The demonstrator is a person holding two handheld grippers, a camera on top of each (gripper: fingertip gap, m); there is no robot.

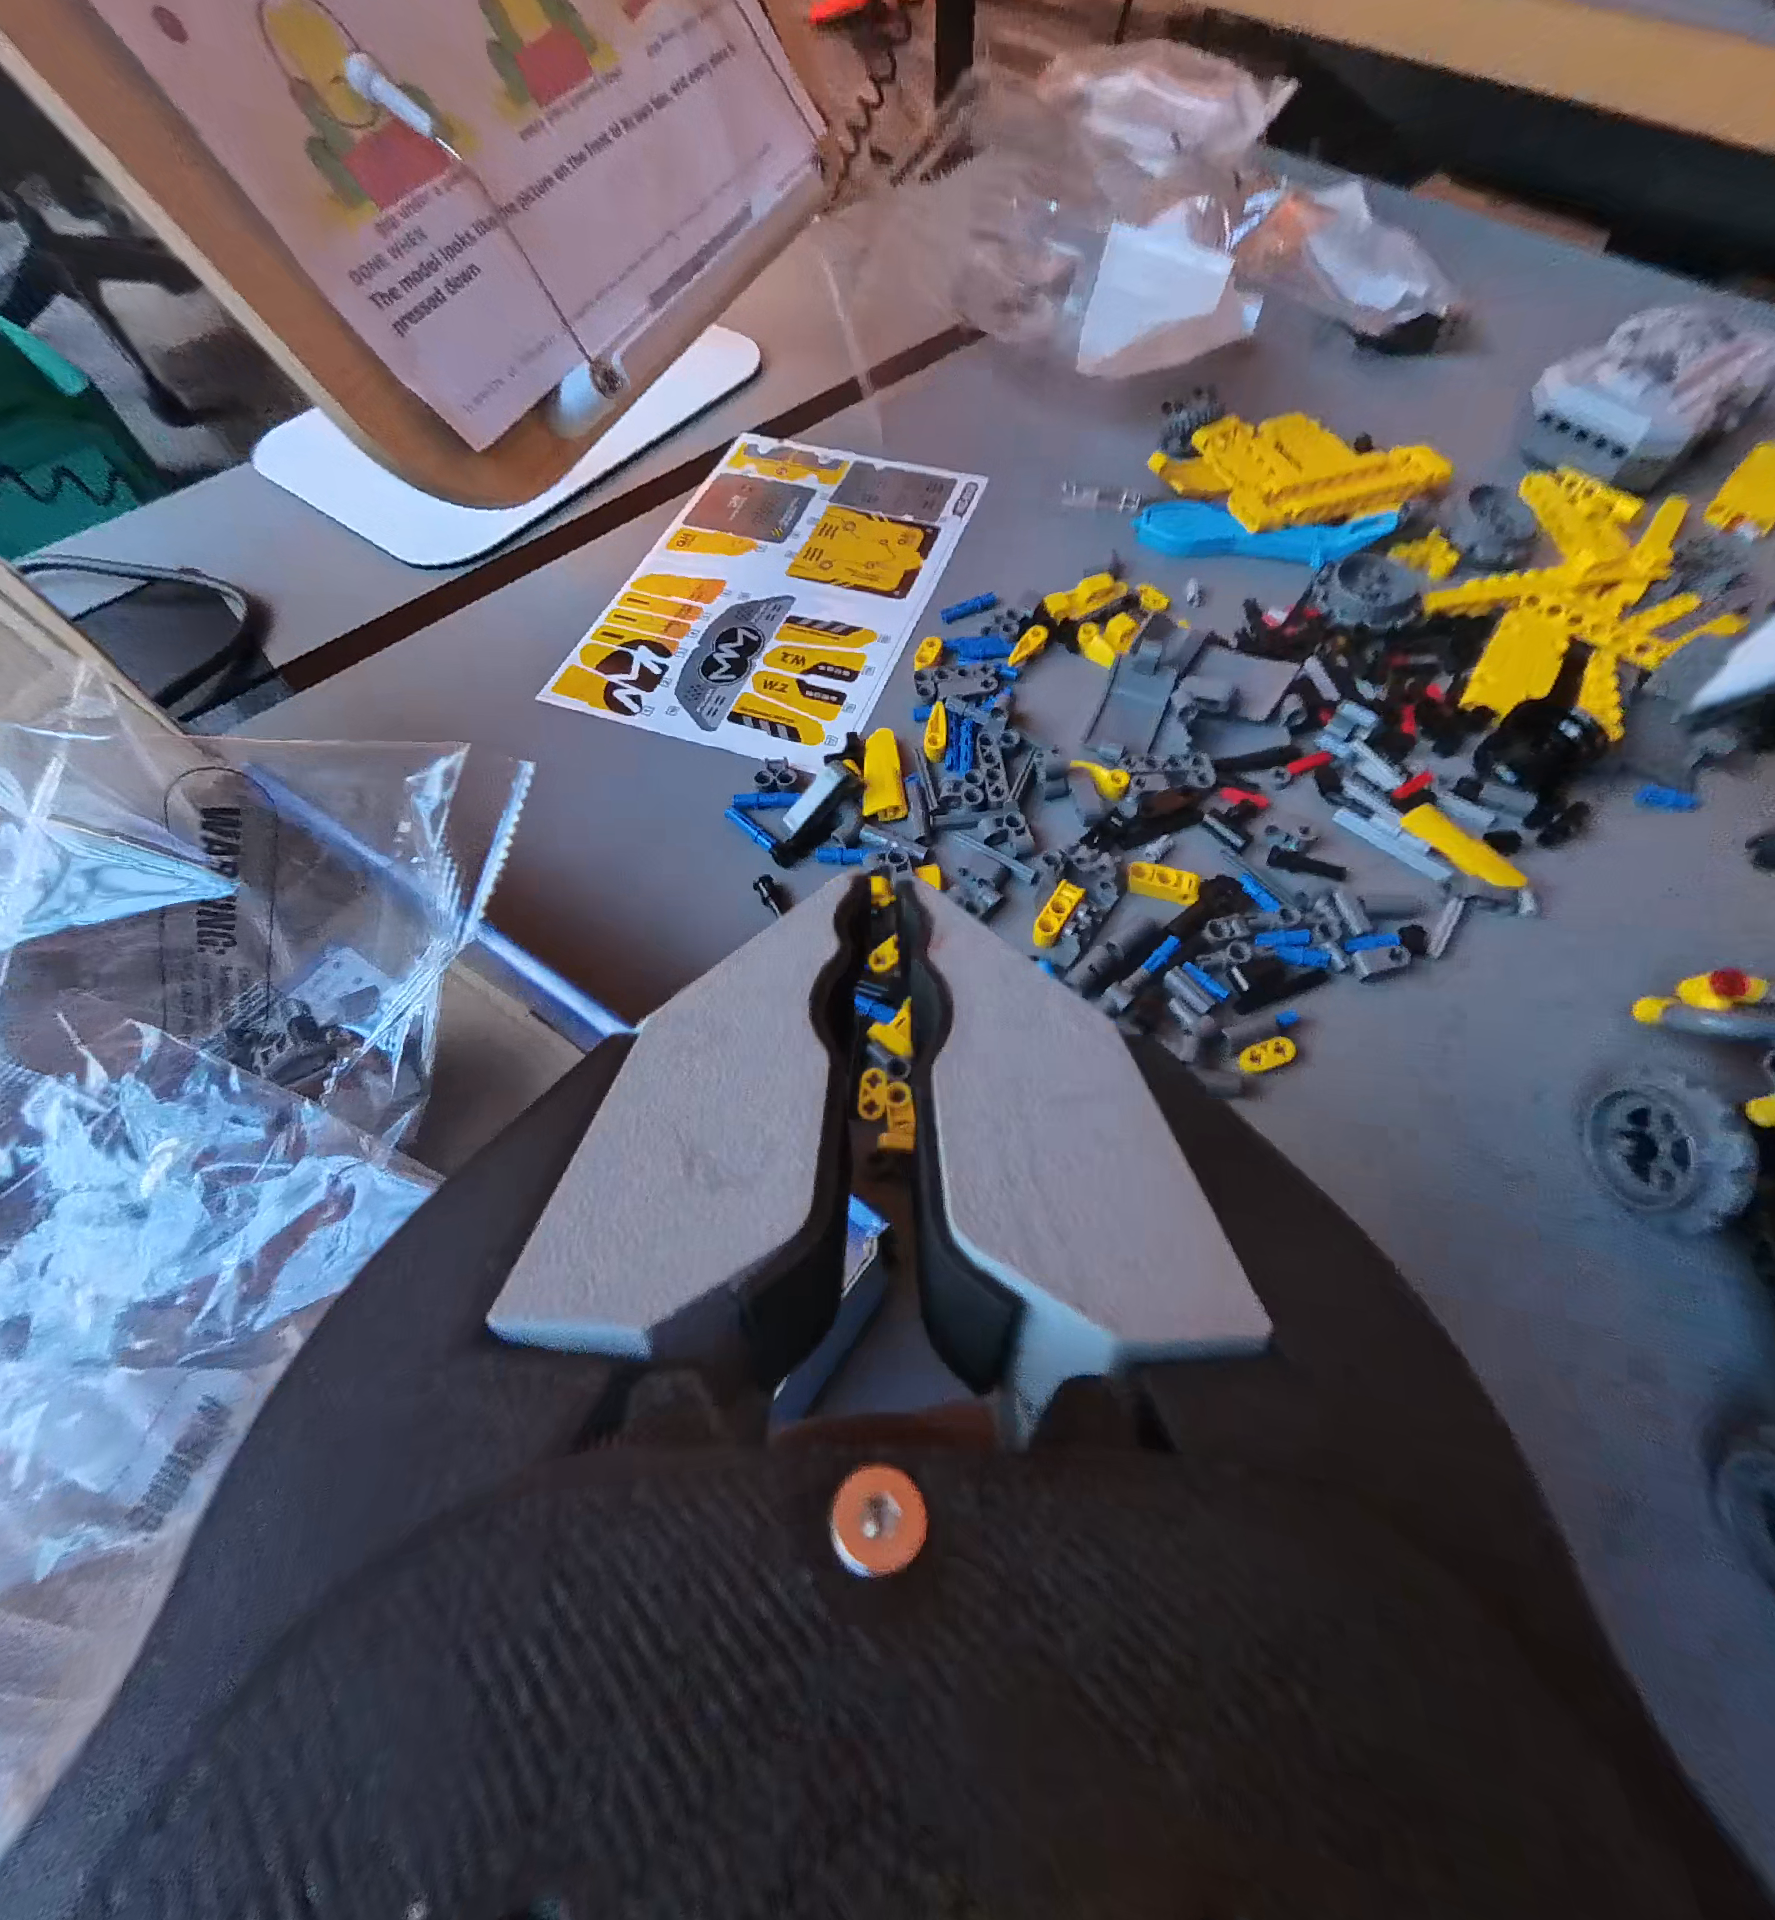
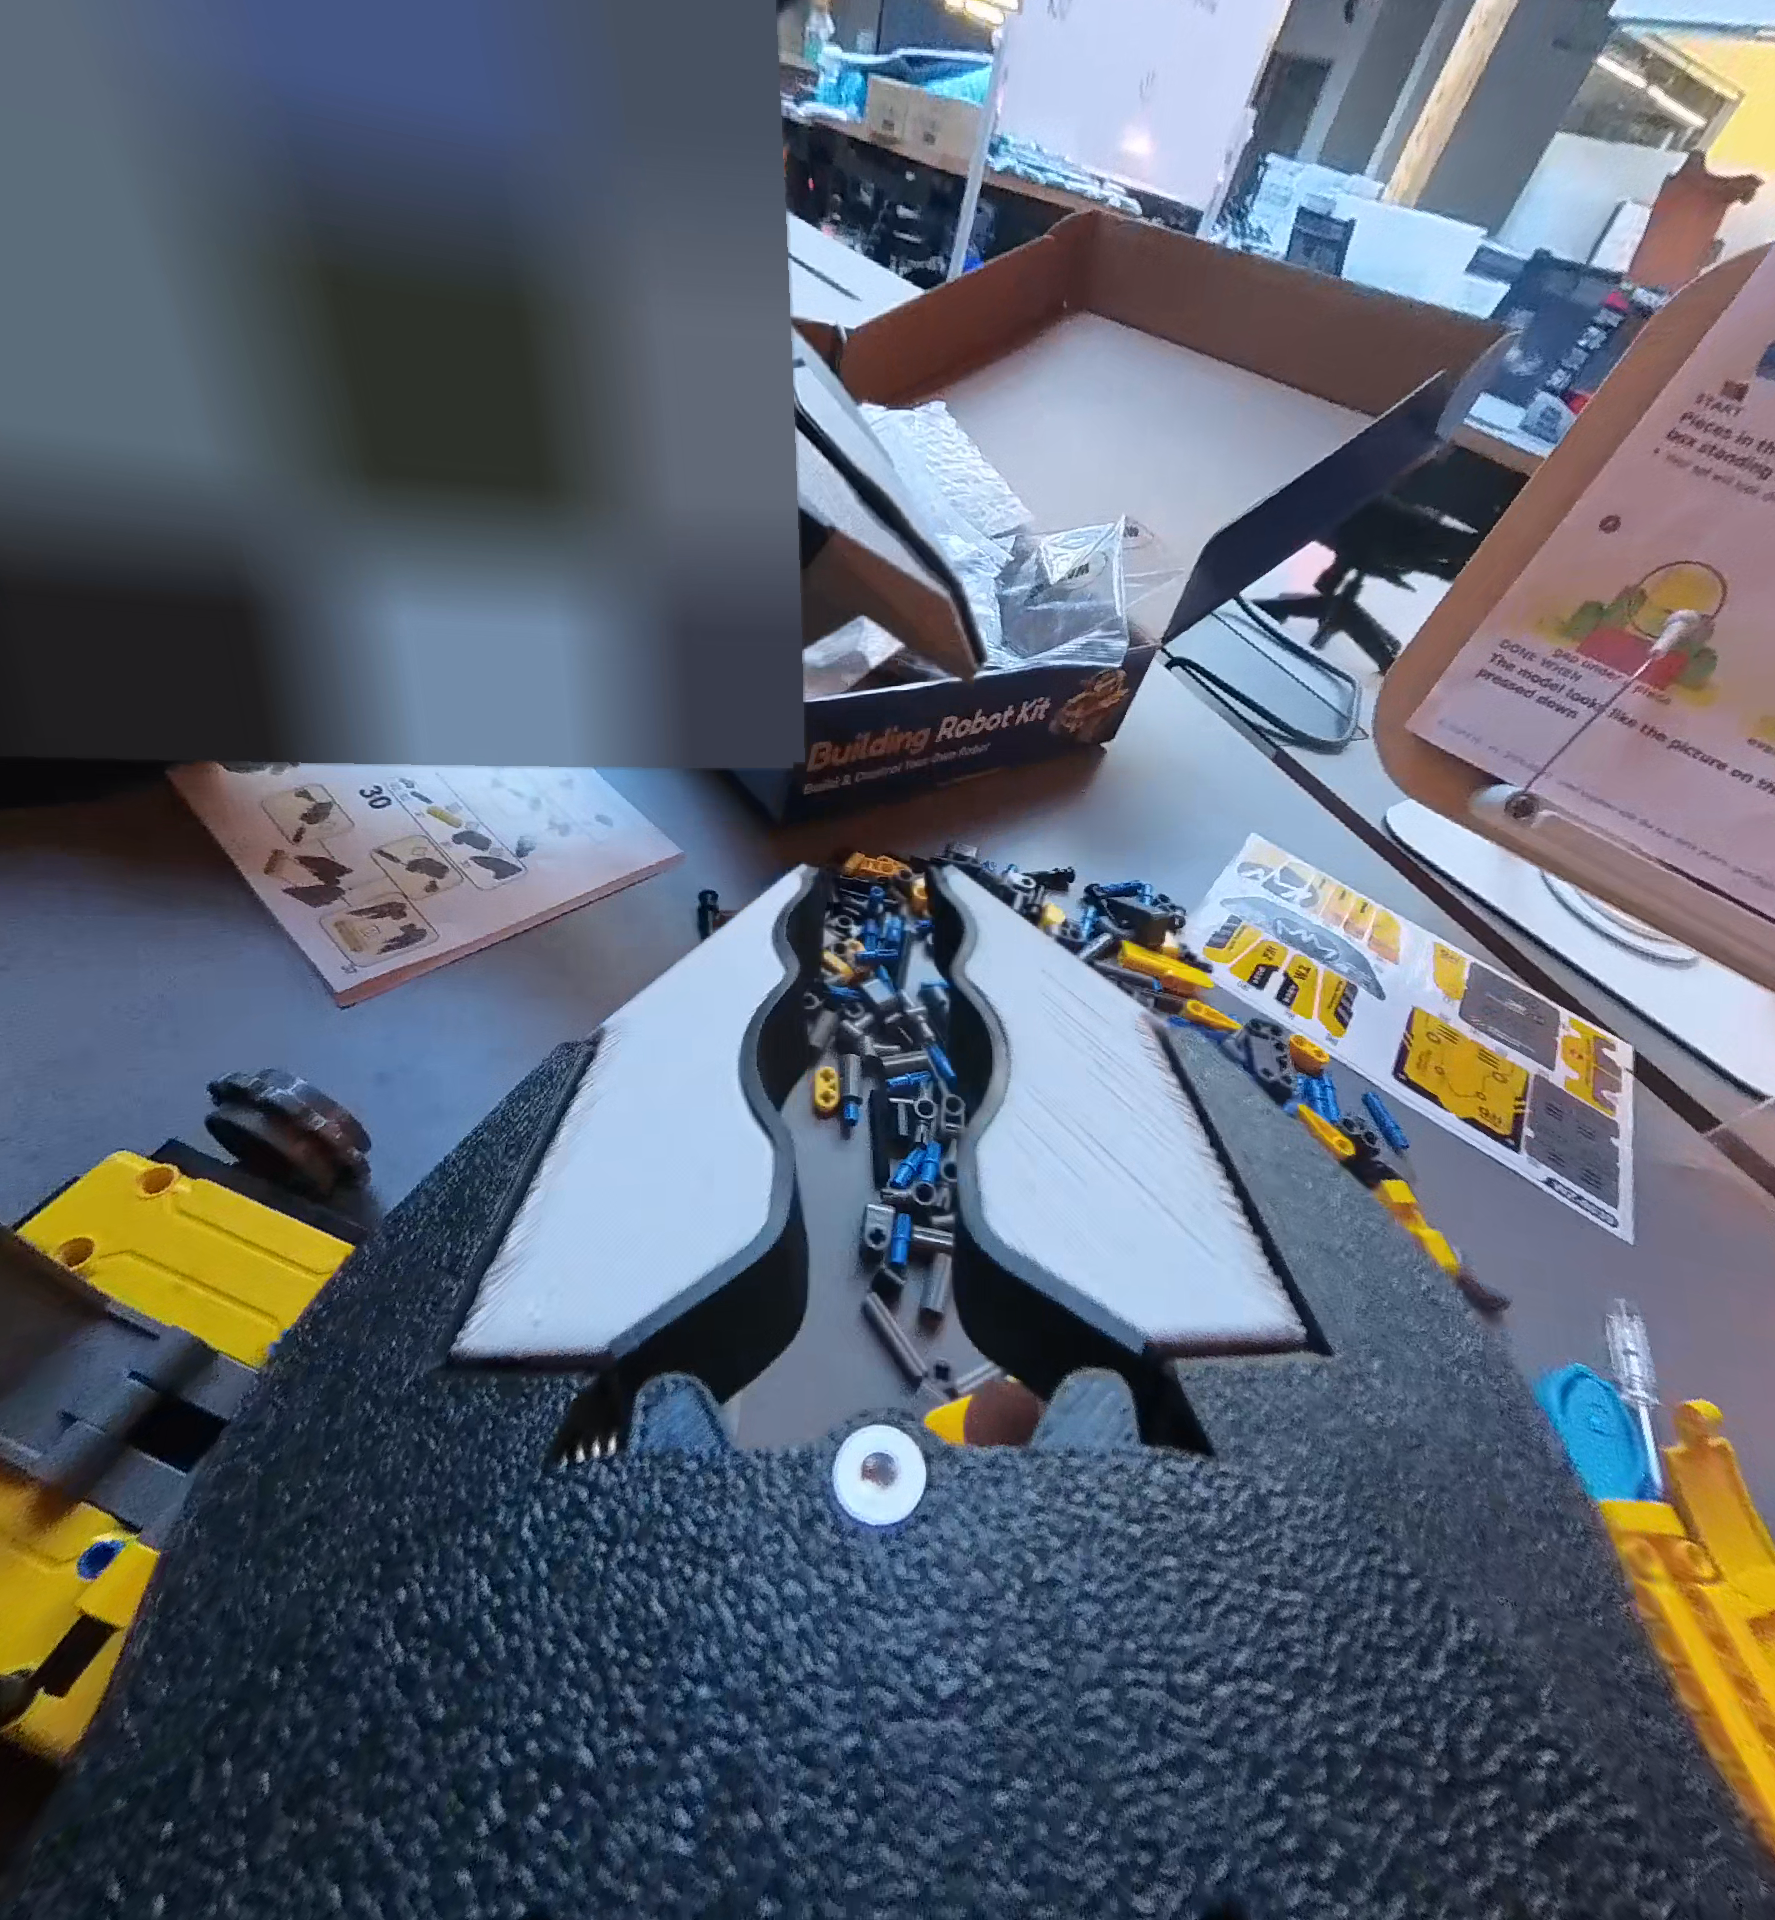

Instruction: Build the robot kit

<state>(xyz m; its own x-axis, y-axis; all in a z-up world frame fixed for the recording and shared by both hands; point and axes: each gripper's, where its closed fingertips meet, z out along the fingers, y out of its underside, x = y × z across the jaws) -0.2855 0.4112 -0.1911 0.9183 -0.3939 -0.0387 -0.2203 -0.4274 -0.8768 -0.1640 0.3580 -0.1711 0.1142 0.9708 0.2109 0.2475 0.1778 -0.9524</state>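
Parts pile (image 1: 1226, 790) blocks table (image 1: 1434, 1195) centre; bare strip nr wheels (image 1: 1647, 1153).

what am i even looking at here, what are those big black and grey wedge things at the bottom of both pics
Those wedges are two hand-held grippers, each with a camera looking along its two fingers. One picture comes from the left gripper, the other from the right gripper. Both hang over a grey table and neither holds anything; the left one's fingers stand nearly together, the right one's a little apart. Below them lies a pile of small building pieces in yellow, blue, grey and black. Nearby are a sticker sheet, clear plastic bags, an open instruction booklet and the kit's cardboard box.
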